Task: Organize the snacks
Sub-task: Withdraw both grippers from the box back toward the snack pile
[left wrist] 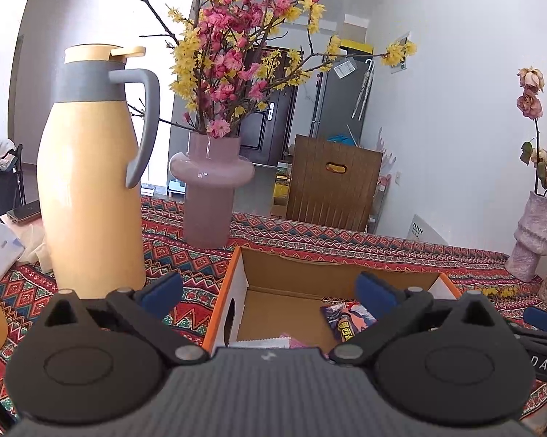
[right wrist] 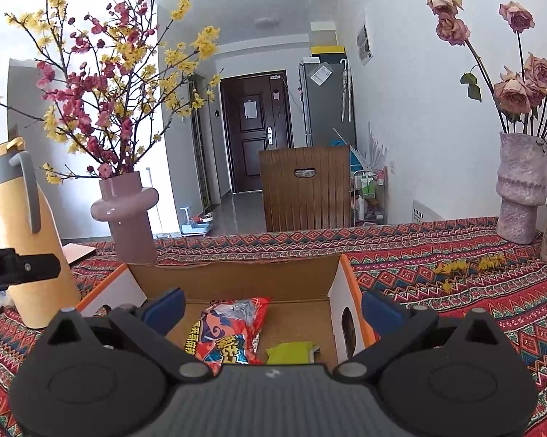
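Tools are both hovering over the cardboard box [right wrist: 237,276] on the table [right wrist: 455,273], tilting gently downward. Left tool [left wrist: 270,291] is gaping wide, holding nothing; right tool [right wrist: 271,307] is spreading wide too, gripping nothing. Red snack packet [right wrist: 226,331] and green packet [right wrist: 291,352] are lying inside the box.

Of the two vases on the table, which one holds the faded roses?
The rough, mottled vase at the table's right end; the smooth pink glass vase beside the yellow jug holds yellow and pink blossom branches.

Left gripper [left wrist: 270,291] and right gripper [right wrist: 271,307] — jaws spread wide, empty.
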Demonstrator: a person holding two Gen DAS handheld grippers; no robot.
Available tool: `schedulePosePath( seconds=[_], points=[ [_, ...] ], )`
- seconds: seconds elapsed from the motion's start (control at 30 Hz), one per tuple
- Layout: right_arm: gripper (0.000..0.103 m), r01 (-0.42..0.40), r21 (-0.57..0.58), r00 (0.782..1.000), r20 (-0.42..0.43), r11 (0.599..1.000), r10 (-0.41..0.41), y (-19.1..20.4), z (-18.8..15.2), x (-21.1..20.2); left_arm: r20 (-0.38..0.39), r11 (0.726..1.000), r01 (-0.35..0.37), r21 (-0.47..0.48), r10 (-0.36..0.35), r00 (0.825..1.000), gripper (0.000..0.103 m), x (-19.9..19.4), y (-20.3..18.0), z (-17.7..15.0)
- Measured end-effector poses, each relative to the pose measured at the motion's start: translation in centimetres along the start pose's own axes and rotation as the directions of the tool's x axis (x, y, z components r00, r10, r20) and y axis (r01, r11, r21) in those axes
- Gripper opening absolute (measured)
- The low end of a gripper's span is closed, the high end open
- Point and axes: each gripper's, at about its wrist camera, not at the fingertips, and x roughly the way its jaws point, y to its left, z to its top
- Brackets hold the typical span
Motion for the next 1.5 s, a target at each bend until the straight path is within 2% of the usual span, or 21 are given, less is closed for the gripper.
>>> schedulePosePath(
  seconds=[0.27, 0.77, 1.1, 1.3, 1.5],
  points=[
    [0.103, -0.008, -0.014, 1.0, 0.029, 1.0, 0.009, 0.6, 0.4, -3.1, 0.017, 1.0, 0.004, 0.013, -0.004, 1.0, 0.103, -3.2, 0.1, -0.1],
    [0.103, -0.036, -0.027, 0.999, 0.023, 0.999, 0.037, 1.6, -1.8, -9.2, 0.011, 0.999, -0.001, 0.034, 0.001, 1.0, 0.103, -9.2, 1.5, -2.4],
    [0.103, -0.046, -0.016, 0.998, -0.042, 0.999, 0.045, 0.9, -5.0, -11.3, -0.06, 0.999, -0.015, 0.028, 0.016, 0.998, 0.103, -10.5, 3.9, -5.9],
    [0.103, -0.028, -0.007, 0.995, -0.093, 1.0, 0.027, 0.0, -7.2, -12.2, -0.128, 0.999, -0.015, 0.04, 0.02, 0.992, 0.103, -11.1, 5.5, -8.9],
    [0.103, -0.002, -0.001, 0.989, -0.147, 1.0, 0.002, -0.9, -9.3, -12.8, -0.173, 0.999, -0.026, 0.028, 0.031, 0.985, 0.103, -11.4, 6.1, -10.4]
  ],
)
